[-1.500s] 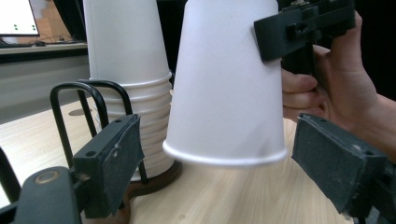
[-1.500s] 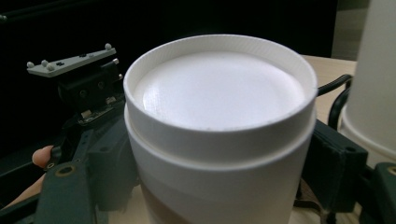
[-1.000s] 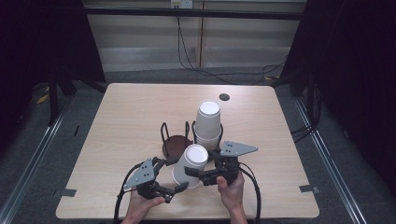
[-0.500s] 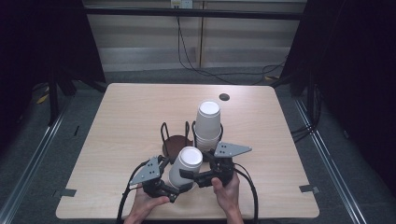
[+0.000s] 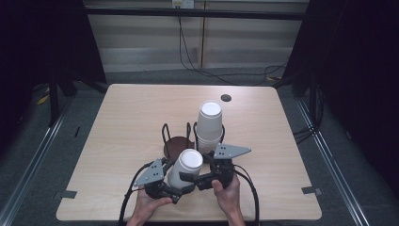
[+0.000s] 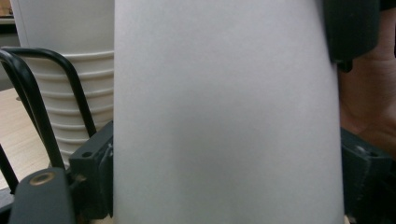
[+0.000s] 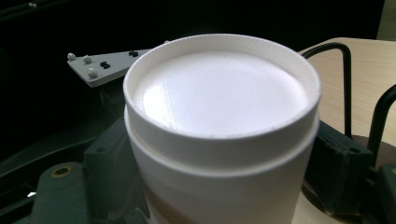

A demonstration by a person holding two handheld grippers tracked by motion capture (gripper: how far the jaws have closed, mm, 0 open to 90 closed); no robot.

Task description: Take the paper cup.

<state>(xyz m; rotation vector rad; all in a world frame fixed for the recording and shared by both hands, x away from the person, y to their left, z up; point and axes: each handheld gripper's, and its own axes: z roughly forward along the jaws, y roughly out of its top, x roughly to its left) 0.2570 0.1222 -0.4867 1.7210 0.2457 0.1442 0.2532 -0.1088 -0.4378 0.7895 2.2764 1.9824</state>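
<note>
An upside-down white paper cup is held between both grippers near the table's front edge. In the right gripper view its flat base faces up, and a step below the base looks like a second cup nested over it. My right gripper is shut on the cup, a jaw pressed to each side. My left gripper has just been closing, and its jaws now press the cup wall from both sides. In the high view the left gripper and right gripper meet at the cup.
A tall stack of white cups stands upside down in a black wire holder with a brown round base, just behind the held cup. A small dark disc lies near the far edge. Bare tabletop lies left and right.
The held cup and both grippers have drifted slightly left and toward the front edge. The stack in the holder has not moved.
</note>
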